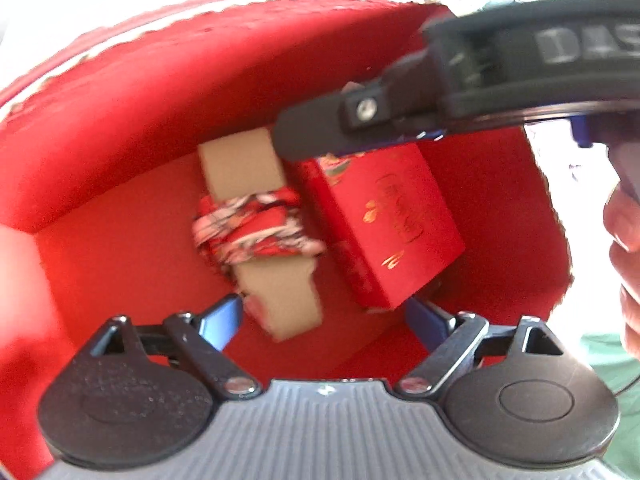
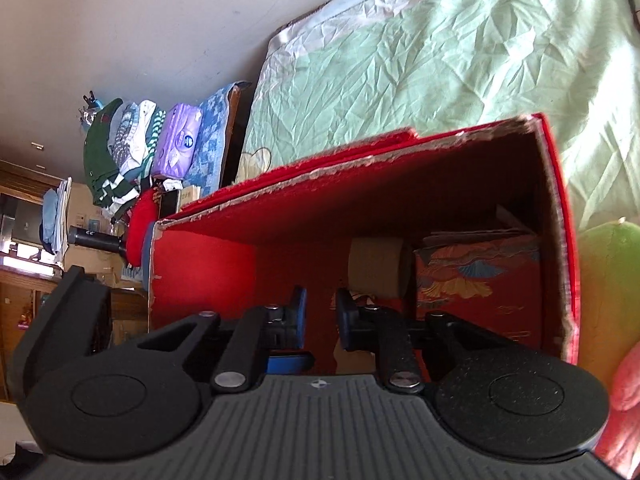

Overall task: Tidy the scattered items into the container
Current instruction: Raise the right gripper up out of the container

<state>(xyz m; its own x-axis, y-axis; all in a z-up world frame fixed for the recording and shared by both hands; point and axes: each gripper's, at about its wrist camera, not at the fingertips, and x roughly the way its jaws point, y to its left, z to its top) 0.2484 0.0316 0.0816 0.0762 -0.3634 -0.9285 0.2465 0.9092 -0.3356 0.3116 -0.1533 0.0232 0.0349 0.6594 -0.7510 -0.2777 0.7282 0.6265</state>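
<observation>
A red box (image 1: 120,152) is the container; I look down into it in the left wrist view. On its floor lie a tan card wound with red and white ribbon (image 1: 256,232) and a red gift box with gold print (image 1: 392,220). My left gripper (image 1: 324,320) is open and empty above them. My right gripper (image 1: 304,140) reaches in from the upper right, over the gift box. In the right wrist view the right gripper (image 2: 320,312) is at the mouth of the red box (image 2: 400,200), fingers a small gap apart, nothing between them. The tan card (image 2: 376,264) and patterned gift box (image 2: 476,280) lie inside.
The red box rests on a bed with a crumpled pale green sheet (image 2: 440,60). A green-yellow round object (image 2: 608,264) lies right of the box. Folded clothes and a purple pack (image 2: 176,140) are stacked at the bed's far end. A hand (image 1: 624,232) shows at the right edge.
</observation>
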